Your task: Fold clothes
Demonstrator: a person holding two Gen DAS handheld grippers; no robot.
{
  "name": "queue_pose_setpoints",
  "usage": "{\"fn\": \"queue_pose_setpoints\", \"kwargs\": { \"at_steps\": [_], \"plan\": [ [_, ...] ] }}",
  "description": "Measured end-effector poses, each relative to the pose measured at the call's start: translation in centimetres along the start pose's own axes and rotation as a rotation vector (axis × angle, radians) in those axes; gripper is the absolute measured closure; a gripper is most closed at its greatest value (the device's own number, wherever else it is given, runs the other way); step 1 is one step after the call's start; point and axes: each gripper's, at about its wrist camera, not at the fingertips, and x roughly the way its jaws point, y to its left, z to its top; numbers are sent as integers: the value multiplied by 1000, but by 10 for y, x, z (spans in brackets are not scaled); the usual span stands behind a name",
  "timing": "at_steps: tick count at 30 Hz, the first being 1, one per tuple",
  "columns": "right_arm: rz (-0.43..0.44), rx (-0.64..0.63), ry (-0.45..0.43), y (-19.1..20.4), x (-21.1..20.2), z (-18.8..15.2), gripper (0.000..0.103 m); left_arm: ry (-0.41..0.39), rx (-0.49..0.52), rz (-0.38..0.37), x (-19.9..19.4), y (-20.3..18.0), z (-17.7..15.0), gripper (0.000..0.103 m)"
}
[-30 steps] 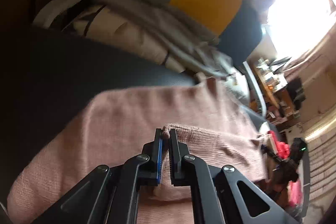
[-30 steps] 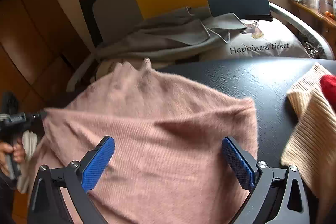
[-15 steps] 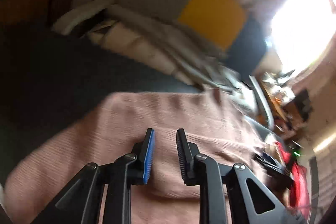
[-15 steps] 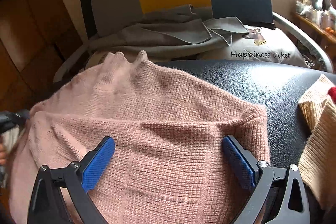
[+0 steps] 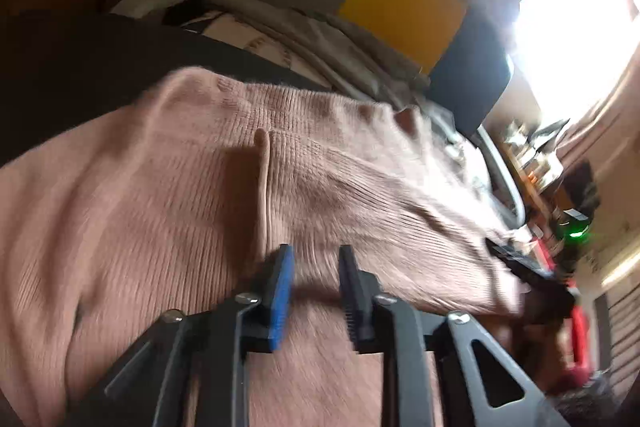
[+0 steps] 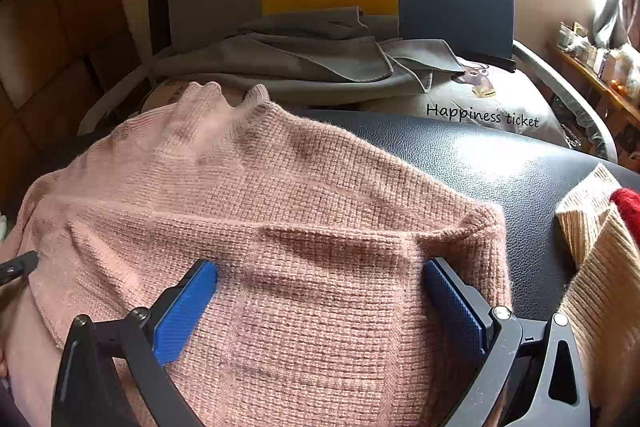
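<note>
Pink knit sweater (image 6: 320, 227), black leather surface (image 6: 500, 163)

My left wrist view is smeared with motion blur, and the window (image 5: 576, 11) blows out white at upper right. Right view is sharp, daylight glinting off the black leather surface (image 6: 472, 163). Edges bend and darken; far clutter is possibly shelving.

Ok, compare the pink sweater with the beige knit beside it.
The pink sweater lies spread wide across the black surface; the beige knit sits bunched at its edge. The pink sweater's knit is fine, the beige knit's ribs coarse. Both are knitwear.
</note>
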Motion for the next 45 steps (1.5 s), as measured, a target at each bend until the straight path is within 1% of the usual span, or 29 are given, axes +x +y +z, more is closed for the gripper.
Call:
{"fn": "queue_pose_setpoints", "kwargs": {
  "at_steps": [2,4,6,7,9,10,11,12,13,15,16,17,18,20,23,24,28,29,30,31,32,33,34,35,37,40,42,43,45],
  "plan": [
    [-4,-4,2,1,0,1,0,-20,-6,-19,-29,-2,-15,74],
    [-9,-9,8,1,1,2,0,-34,24,11,-64,1,-33,73],
    [-15,-14,19,2,1,4,0,-52,55,70,-105,4,-51,73],
    [-22,-17,30,4,0,5,0,-63,70,109,-130,5,-61,72],
    [-49,-24,67,11,-7,10,0,-70,102,208,-170,23,-78,70],
    [-41,-24,42,18,-20,9,0,-73,112,252,-190,33,-86,69],
    [-27,-24,16,26,-32,7,0,-74,98,273,-209,44,-91,68],
    [11,-29,-17,36,-46,3,0,-70,76,282,-225,56,-96,64],
    [54,-35,-47,48,-61,-1,0,-68,70,292,-234,62,-98,62],
    [158,-59,-69,76,-88,-17,0,-60,90,298,-249,71,-110,58],
    [206,-71,-70,89,-98,-28,0,-50,119,284,-251,68,-116,54],
    [258,-87,-66,105,-109,-42,0,-35,150,269,-251,65,-121,53],
    [287,-103,-60,117,-116,-53,0,-3,192,250,-249,60,-126,51],
    [307,-133,-40,137,-125,-78,0,64,293,228,-245,51,-139,49],
    [318,-169,-3,161,-133,-114,0,109,408,274,-231,44,-149,48],
    [312,-160,10,160,-132,-120,0,118,432,287,-225,42,-150,48],
    [286,-123,61,155,-128,-143,0,119,441,350,-212,48,-145,48],
    [278,-99,72,147,-124,-146,0,115,431,358,-213,52,-144,48],
    [284,-79,64,142,-123,-150,0,110,421,366,-214,55,-143,49],
    [301,-70,43,138,-124,-153,0,107,407,372,-215,59,-141,56],
    [315,-63,25,135,-125,-156,0,108,377,369,-217,63,-138,59],
    [317,-64,17,135,-126,-157,0,109,325,343,-221,68,-133,69],
    [319,-66,9,134,-126,-158,0,107,251,279,-225,75,-128,84],
    [320,-68,3,135,-126,-159,0,105,177,215,-229,82,-123,88],
    [315,-76,7,137,-125,-159,0,94,32,82,-237,95,-112,90],
    [296,-96,14,140,-124,-159,0,14,-143,-182,-259,103,-94,90],
    [268,-126,19,146,-123,-159,0,-45,-204,-322,-269,98,-78,92],
    [254,-143,22,149,-123,-160,0,-67,-221,-383,-273,93,-70,95],
    [226,-175,29,155,-123,-161,0,-100,-245,-512,-275,78,-52,95]
  ]
}}
